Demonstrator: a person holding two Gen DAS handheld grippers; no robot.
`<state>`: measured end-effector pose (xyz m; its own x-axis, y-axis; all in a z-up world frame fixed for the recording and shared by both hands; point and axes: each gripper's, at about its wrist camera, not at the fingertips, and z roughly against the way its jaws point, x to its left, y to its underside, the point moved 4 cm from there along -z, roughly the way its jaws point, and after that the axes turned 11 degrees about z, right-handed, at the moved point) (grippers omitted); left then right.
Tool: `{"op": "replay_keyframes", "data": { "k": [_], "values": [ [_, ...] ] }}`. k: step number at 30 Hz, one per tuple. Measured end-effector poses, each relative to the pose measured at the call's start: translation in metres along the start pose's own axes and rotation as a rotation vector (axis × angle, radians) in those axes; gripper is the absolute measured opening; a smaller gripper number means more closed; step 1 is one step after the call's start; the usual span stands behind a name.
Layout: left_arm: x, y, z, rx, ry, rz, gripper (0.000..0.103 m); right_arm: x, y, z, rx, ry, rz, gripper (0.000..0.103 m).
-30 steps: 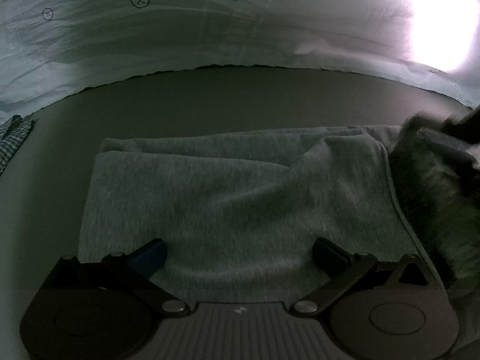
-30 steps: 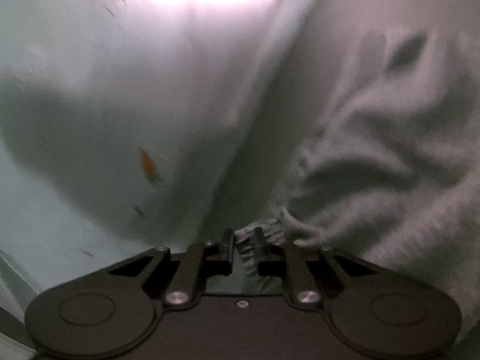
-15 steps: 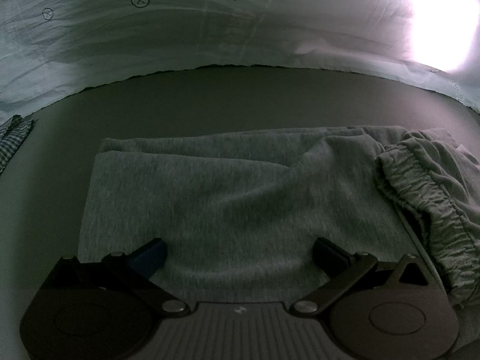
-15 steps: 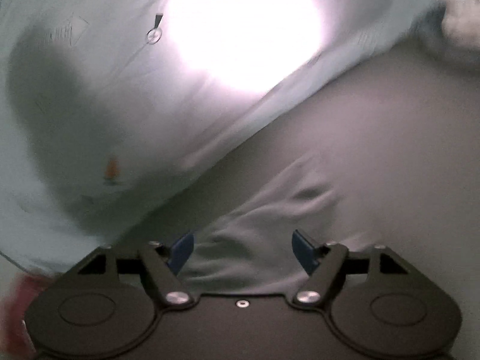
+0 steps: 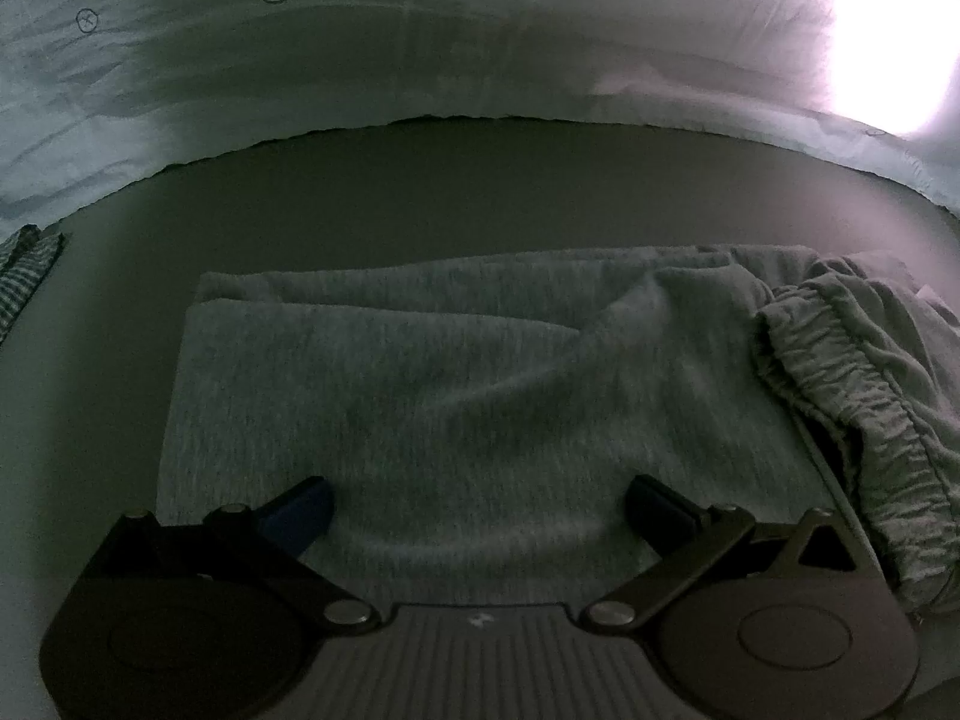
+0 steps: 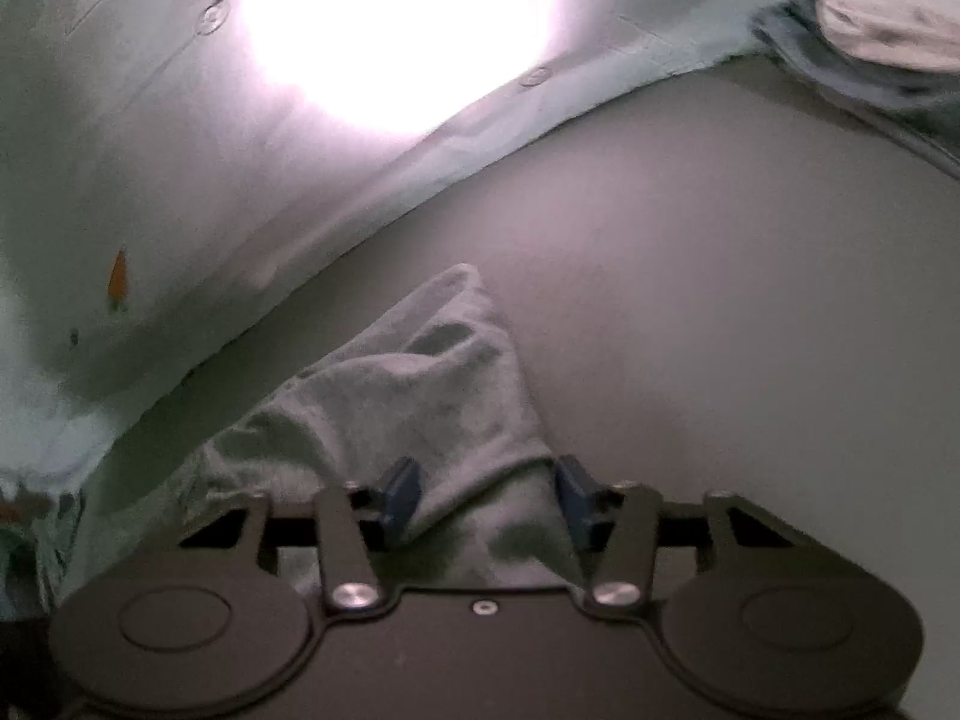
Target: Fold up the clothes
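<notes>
A grey knit garment [image 5: 456, 396] lies folded flat on the dark grey surface [image 5: 480, 192]. Its gathered elastic waistband [image 5: 852, 360] is laid over the right end. My left gripper [image 5: 480, 504] rests low over the near edge of the cloth, jaws wide open, nothing between them. In the right wrist view a rumpled end of the grey garment [image 6: 420, 384] runs up from between the fingers. My right gripper [image 6: 486, 498] is open, its blue pads standing on either side of the cloth without pinching it.
A pale sheet with carrot prints [image 5: 420, 30] borders the far side, with a bright glare patch [image 6: 390, 24]. A checked cloth [image 5: 24, 264] lies at the far left. A heap of pale and blue cloth [image 6: 876, 54] sits at the upper right of the right wrist view.
My right gripper let go of the waistband end, which now lies laid over the right end, then opened and swung round to face the garment's end. The left gripper stayed still.
</notes>
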<state>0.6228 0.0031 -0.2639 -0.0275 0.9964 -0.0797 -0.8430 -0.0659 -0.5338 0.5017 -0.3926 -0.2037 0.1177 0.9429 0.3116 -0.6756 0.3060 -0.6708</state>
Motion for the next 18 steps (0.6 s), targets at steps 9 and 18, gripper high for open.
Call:
{"op": "replay_keyframes", "data": {
  "k": [9, 18],
  "values": [
    [0.0, -0.003, -0.002, 0.028, -0.006, 0.003, 0.103, -0.003, -0.008, 0.011, -0.054, -0.151, -0.233, 0.012],
    [0.023, -0.005, 0.02, 0.06, 0.032, 0.056, 0.103, 0.046, -0.019, 0.041, -0.197, -0.496, -0.552, 0.012]
  ]
}}
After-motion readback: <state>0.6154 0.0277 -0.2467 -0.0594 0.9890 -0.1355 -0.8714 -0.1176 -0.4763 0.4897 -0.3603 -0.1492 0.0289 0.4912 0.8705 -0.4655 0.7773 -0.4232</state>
